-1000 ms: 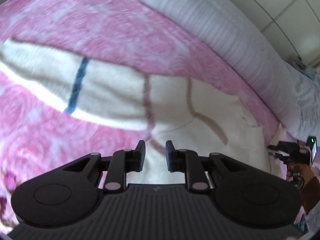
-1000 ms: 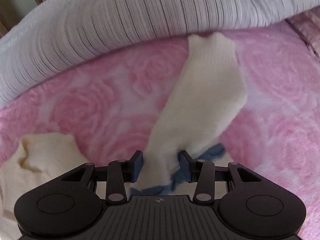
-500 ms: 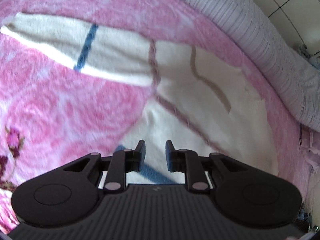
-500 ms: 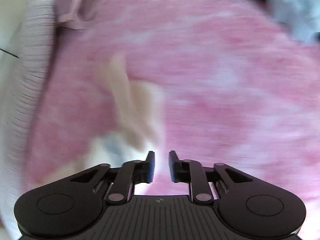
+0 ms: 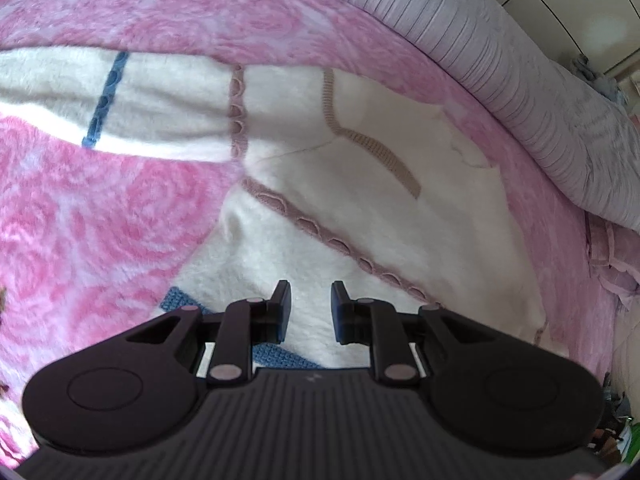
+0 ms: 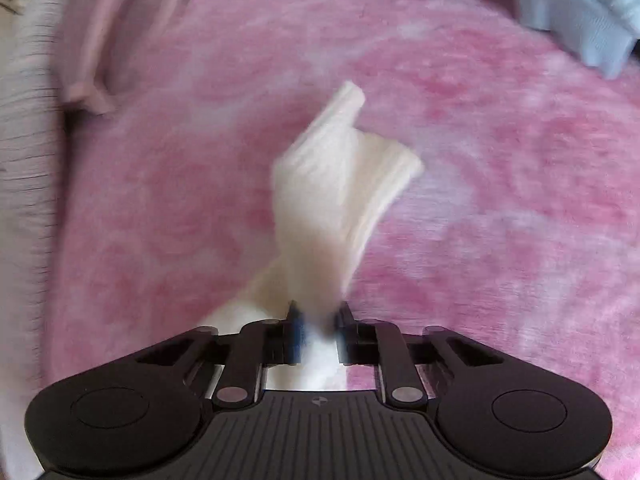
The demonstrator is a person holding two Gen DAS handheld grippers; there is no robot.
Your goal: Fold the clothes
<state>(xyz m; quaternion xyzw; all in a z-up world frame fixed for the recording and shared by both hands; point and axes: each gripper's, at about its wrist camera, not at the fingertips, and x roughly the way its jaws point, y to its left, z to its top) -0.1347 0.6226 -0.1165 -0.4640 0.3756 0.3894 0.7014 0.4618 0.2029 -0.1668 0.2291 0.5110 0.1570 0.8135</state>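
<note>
Right hand-held gripper [image 6: 316,320] pinches a cream sleeve [image 6: 340,184] near its blue cuff band, holding it lifted over the pink bed [image 6: 500,200]. Left hand-held gripper [image 5: 308,308] hovers with jaws spread, gripping nothing, just above the cream sweater [image 5: 380,208], which lies flat on the bed with its other sleeve [image 5: 140,100] stretched out sideways. A sleeve fold seems in hand; next, the lifted sleeve wants laying across the body, flat and unwrinkled, without dragging the sweater. No brand, label or writing is readable.
</note>
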